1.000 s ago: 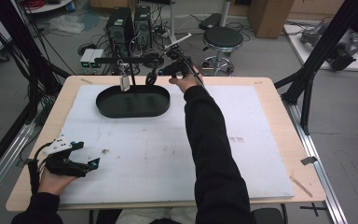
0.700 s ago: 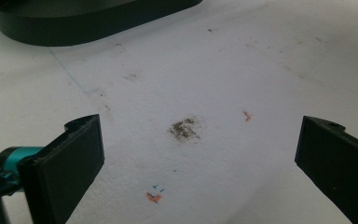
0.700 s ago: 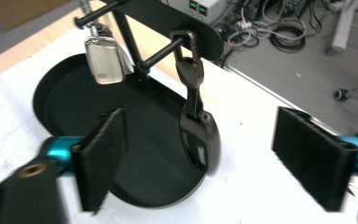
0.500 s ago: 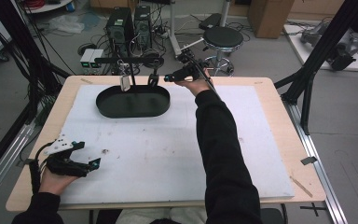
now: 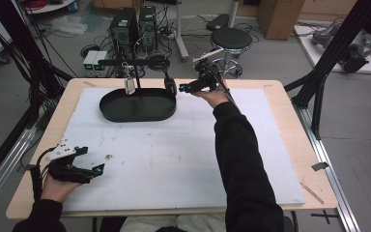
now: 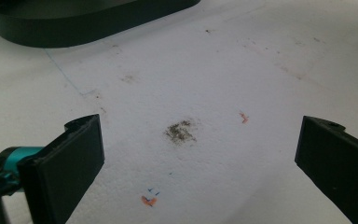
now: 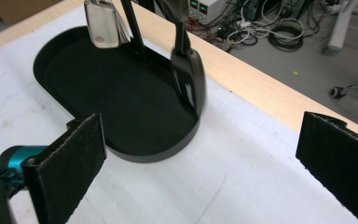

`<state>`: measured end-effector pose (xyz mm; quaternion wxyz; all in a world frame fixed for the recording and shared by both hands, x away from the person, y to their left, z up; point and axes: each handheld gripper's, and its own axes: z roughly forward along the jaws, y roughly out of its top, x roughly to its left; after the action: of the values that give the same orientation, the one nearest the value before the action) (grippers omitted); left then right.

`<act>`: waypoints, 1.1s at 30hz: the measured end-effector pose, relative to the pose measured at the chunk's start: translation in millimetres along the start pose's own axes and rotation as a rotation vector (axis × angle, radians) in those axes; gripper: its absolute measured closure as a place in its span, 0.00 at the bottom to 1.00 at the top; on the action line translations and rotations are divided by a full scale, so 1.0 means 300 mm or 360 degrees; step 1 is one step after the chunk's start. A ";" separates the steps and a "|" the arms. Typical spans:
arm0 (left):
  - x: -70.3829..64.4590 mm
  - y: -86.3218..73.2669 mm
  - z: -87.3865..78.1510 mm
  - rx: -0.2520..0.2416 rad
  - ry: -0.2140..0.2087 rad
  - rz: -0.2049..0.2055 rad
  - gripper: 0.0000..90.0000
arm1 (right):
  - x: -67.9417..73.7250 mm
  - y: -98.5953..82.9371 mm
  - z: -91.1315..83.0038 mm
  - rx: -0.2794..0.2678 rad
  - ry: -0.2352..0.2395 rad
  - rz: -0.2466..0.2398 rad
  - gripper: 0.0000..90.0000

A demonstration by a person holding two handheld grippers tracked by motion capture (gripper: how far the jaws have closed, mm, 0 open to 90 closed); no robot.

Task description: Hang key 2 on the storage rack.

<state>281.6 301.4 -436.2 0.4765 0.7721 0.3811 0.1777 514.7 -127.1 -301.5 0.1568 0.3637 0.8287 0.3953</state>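
The black spatula (image 7: pixel 189 79) hangs from a dark rack bar (image 5: pixel 125 62) just ahead of the right hand-held gripper (image 5: pixel 187 88), its blade down over the near end of the black oval tray (image 5: pixel 137 112). In the right gripper view the spatula sits between and beyond the two padded jaws, which stand wide apart with nothing between them. A shiny metal utensil (image 7: pixel 101 23) hangs from the same bar farther off, past the spatula, beside the thin upright post of the rack (image 7: pixel 131 25) that rises from the tray. Nothing lies between the right hand-held gripper and the spatula.

The left hand-held gripper (image 5: pixel 89 162) rests low at the person's near corner of the counter, well apart from the tray and rack. Its jaws are also spread wide and empty, and in its own view a dark smudge (image 6: pixel 181 131) and small orange and blue marks show on the surface between them, with the tray wall far ahead.

A white mat (image 5: pixel 174 159), stained in spots, covers most of the light wooden counter (image 5: pixel 280 96). Beyond the counter stand computer towers (image 5: pixel 135 24), a round black stool (image 5: pixel 232 38), tangled cables on a grey floor, and black frame struts at both sides.
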 end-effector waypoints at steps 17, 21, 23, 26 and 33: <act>0.001 -0.001 0.002 0.0015 0.0002 -0.0004 0.02 | -0.046 -0.166 -0.119 -0.0143 0.0029 0.0037 0.01; 0.001 -0.001 0.002 0.0015 0.0002 -0.0004 0.02 | -0.062 -0.207 -0.144 -0.0151 0.0015 0.0054 0.01; 0.000 -0.002 0.002 0.0015 -0.0004 -0.0006 0.02 | -0.069 -0.228 -0.157 -0.0159 0.0013 0.0088 0.01; -0.001 -0.003 0.004 0.0021 -0.0006 -0.0007 0.02 | -0.080 -0.261 -0.176 -0.0175 0.0001 0.0119 0.01; -0.001 -0.003 0.001 0.0018 -0.0005 -0.0010 0.02 | -0.082 -0.335 -0.214 -0.0193 0.0037 0.0155 0.01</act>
<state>281.2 301.1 -437.2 0.4734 0.7738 0.3837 0.1727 448.2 -222.3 -338.5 0.1496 0.3888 0.7864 0.4562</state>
